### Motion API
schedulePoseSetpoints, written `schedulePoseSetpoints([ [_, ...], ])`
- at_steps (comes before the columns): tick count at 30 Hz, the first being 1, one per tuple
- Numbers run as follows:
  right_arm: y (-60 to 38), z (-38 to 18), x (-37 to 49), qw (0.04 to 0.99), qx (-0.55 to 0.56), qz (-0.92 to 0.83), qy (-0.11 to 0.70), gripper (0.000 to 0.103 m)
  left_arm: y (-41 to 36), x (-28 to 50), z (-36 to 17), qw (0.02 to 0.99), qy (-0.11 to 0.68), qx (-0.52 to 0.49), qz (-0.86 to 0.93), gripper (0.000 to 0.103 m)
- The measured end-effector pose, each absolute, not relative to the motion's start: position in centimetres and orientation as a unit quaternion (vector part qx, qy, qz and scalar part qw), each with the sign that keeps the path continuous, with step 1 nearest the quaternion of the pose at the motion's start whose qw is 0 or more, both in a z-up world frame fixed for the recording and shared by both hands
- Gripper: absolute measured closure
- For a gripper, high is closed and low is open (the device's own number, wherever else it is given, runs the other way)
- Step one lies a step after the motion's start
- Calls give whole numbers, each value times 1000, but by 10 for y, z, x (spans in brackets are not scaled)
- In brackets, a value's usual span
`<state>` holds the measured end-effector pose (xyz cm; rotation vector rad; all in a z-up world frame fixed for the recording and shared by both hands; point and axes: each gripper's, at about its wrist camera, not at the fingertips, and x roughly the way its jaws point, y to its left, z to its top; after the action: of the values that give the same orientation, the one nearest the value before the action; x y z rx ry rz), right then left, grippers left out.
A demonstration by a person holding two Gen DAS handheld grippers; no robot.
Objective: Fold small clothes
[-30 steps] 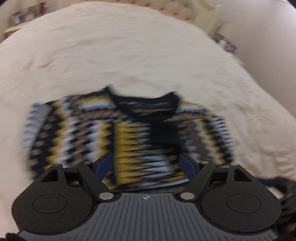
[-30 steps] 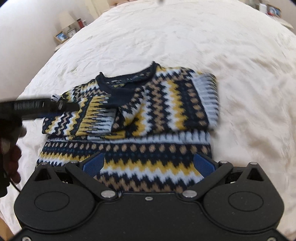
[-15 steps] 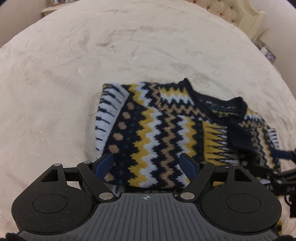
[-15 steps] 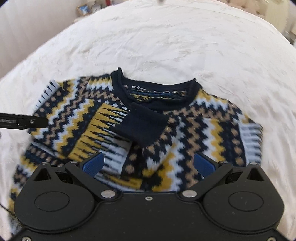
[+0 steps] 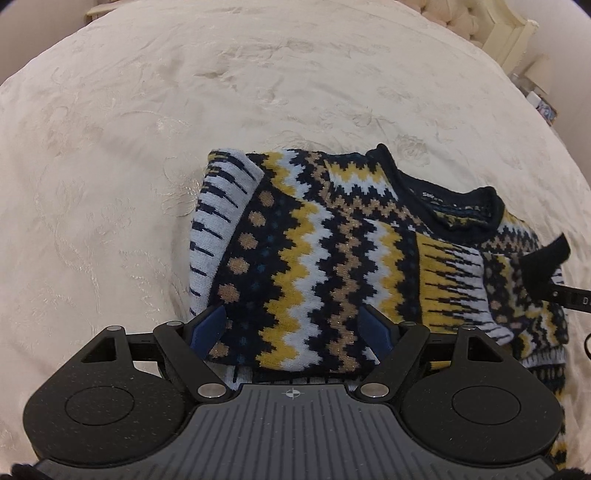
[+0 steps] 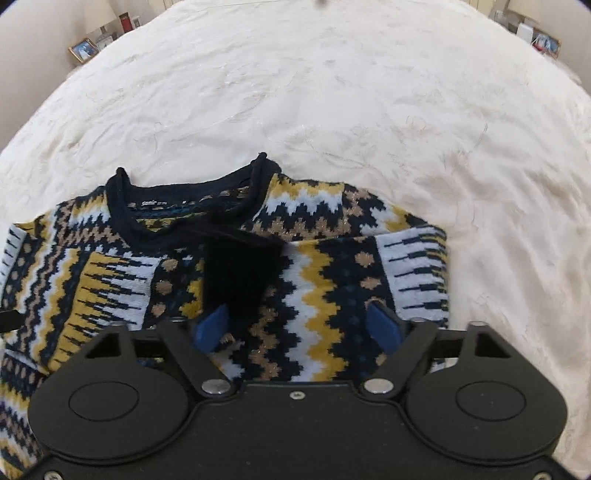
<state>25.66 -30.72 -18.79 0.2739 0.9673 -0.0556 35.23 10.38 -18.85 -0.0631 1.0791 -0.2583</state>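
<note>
A small knitted sweater (image 5: 332, 258) in navy, yellow, white and tan zigzags lies on the bed, both sleeves folded in across its chest, navy collar (image 5: 454, 210) away from me. My left gripper (image 5: 293, 328) is open just above the sweater's left folded part. My right gripper (image 6: 299, 326) is open above the right folded sleeve (image 6: 332, 291), whose navy cuff (image 6: 236, 273) lies by the left blue pad. The right gripper's finger (image 5: 569, 297) shows at the right edge of the left wrist view. Neither holds anything.
The cream embroidered bedspread (image 5: 221, 92) stretches around the sweater. A tufted headboard (image 5: 461, 18) is far right in the left wrist view. Framed photos and small items (image 6: 86, 48) stand on side tables at the far corners of the right wrist view.
Both grippers have moved closer over the sweater. The left has drifted a little over the left shoulder part; the right has swung over the right folded sleeve. The sweater lies as before.
</note>
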Motion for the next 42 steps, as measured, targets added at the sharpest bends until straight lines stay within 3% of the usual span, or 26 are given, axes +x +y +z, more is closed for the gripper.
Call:
schedulePoseSetpoints([
  [1,-308,-189,255,875,145,-15,461,37,104,352,-188,850,512,-30,-122,26],
  [7,-314,-196,253,870,231,22,435,42,105,350,-186,849,513,-31,-121,26],
  [11,-309,-195,257,869,221,25,441,42,108,348,-187,849,514,-33,-120,26],
  [13,-306,-193,260,874,193,-2,445,51,108,347,-187,848,515,-34,-119,26],
  [15,-316,-191,258,868,209,-57,447,52,109,347,-187,848,516,-36,-119,26],
  [18,-332,-192,248,856,267,-69,438,50,110,347,-186,848,515,-37,-119,26],
  [21,-331,-192,246,864,252,-30,434,50,110,347,-187,848,515,-38,-119,26],
  [31,-335,-196,262,884,203,-43,418,28,113,344,-182,850,512,-38,-117,26],
  [33,-336,-199,267,885,191,-25,425,28,115,344,-181,851,511,-39,-116,26],
  [35,-338,-204,270,876,195,0,441,34,116,343,-180,852,509,-38,-115,26],
  [36,-339,-204,270,873,206,17,442,53,116,343,-180,853,508,-36,-114,26],
  [37,-339,-201,268,872,211,24,442,84,116,343,-179,854,507,-35,-114,26],
  [42,-340,-167,251,877,265,81,393,88,115,345,-171,861,494,-35,-114,26],
])
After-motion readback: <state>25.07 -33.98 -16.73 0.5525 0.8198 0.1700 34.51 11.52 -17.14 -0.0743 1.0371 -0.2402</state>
